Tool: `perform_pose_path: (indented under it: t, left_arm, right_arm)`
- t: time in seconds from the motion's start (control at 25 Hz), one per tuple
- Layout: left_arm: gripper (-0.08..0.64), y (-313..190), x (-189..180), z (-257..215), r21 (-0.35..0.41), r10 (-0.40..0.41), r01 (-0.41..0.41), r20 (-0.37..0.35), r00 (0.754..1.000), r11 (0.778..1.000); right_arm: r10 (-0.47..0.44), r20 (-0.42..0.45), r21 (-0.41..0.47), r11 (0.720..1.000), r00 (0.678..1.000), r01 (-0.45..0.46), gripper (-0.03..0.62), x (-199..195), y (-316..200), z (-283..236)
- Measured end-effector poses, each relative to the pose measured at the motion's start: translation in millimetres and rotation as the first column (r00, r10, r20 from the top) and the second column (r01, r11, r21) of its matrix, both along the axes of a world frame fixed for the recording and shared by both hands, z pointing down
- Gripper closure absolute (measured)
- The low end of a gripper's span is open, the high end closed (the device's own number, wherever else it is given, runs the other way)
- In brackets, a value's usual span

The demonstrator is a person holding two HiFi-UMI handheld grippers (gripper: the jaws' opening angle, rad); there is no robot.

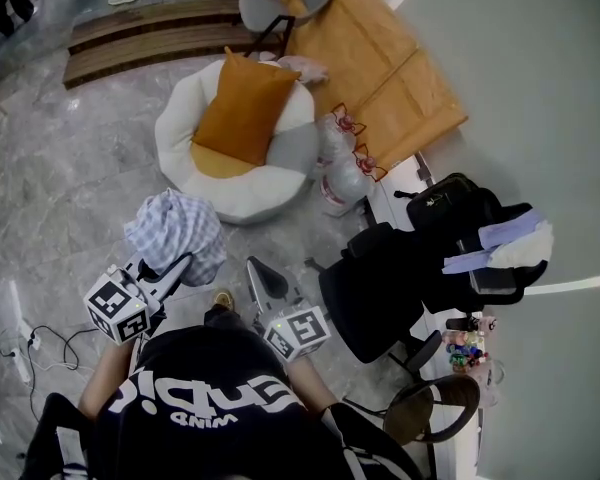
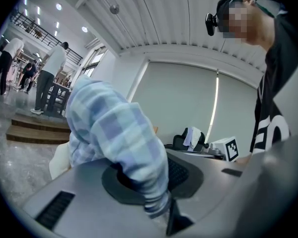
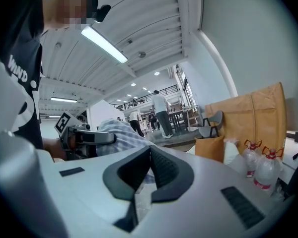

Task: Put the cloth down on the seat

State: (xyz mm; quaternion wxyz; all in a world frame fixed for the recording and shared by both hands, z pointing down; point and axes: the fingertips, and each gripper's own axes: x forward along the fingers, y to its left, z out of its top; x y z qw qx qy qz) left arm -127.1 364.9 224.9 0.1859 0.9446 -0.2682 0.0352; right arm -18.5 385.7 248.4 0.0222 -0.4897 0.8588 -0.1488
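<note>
A blue-and-white checked cloth (image 1: 175, 230) hangs bunched above the floor, and my left gripper (image 1: 180, 264) is shut on it. In the left gripper view the cloth (image 2: 114, 128) fills the space between the jaws of the left gripper (image 2: 149, 182) and drapes over them. The seat (image 1: 195, 98) is a round white floor cushion with an orange pillow (image 1: 245, 108) on it, ahead of both grippers. My right gripper (image 1: 257, 271) is held beside the cloth, shut, with nothing in it. The right gripper (image 3: 150, 155) points toward the cloth (image 3: 121, 133) and the orange pillow (image 3: 208, 145).
A black office chair (image 1: 375, 303) with a black bag (image 1: 450, 208) stands to the right. Two water bottles (image 1: 345, 183) sit next to the seat. A grey chair (image 1: 280, 8), brown sheets (image 1: 390, 58) and a wooden step (image 1: 150, 33) lie beyond. Cables (image 1: 20, 348) trail at left.
</note>
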Motion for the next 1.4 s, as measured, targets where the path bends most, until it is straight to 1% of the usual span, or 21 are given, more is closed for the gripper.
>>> perform_pose_path:
  t: [0.24, 0.36, 0.56, 0.8, 0.96, 1.08, 1.28, 1.4]
  left_arm:
    - [0.483, -33, 16, -2, 0.005, -0.017, 0.017, -0.009, 1.0, 1.0]
    - [0.483, -47, 27, 1, 0.01, -0.034, 0.034, -0.018, 0.999, 0.999]
    - [0.483, -68, 45, -10, 0.001, -0.086, 0.086, -0.018, 0.996, 0.996]
    - [0.483, -79, 44, -6, 0.003, -0.109, 0.109, -0.037, 0.993, 0.994]
    - [0.483, -84, 45, -9, -0.003, -0.119, 0.119, -0.024, 0.993, 0.993]
    - [0.483, -88, 45, -4, 0.006, -0.111, 0.111, -0.038, 0.993, 0.994]
    - [0.483, -100, 49, 2, 0.01, -0.097, 0.097, -0.037, 0.995, 0.995]
    - [0.483, -111, 53, -4, -0.002, -0.102, 0.102, -0.02, 0.995, 0.995]
  right_arm:
    - [-0.048, -0.051, 0.01, 0.999, 0.998, 0.049, 0.571, 17, -34, 3]
    - [-0.067, -0.051, 0.01, 0.998, 0.996, 0.067, 0.571, 28, -49, 2]
    - [-0.102, -0.05, 0.005, 0.995, 0.994, 0.102, 0.571, 45, -67, 7]
    - [-0.128, -0.052, 0.007, 0.992, 0.99, 0.128, 0.571, 49, -83, 7]
    - [-0.136, -0.047, 0.006, 0.991, 0.99, 0.137, 0.571, 51, -91, 8]
    - [-0.134, -0.042, -0.003, 0.991, 0.99, 0.134, 0.571, 51, -95, 9]
    - [-0.122, -0.046, 0.002, 0.993, 0.991, 0.122, 0.571, 56, -104, 12]
    - [-0.118, -0.056, 0.007, 0.993, 0.991, 0.119, 0.571, 61, -111, 10]
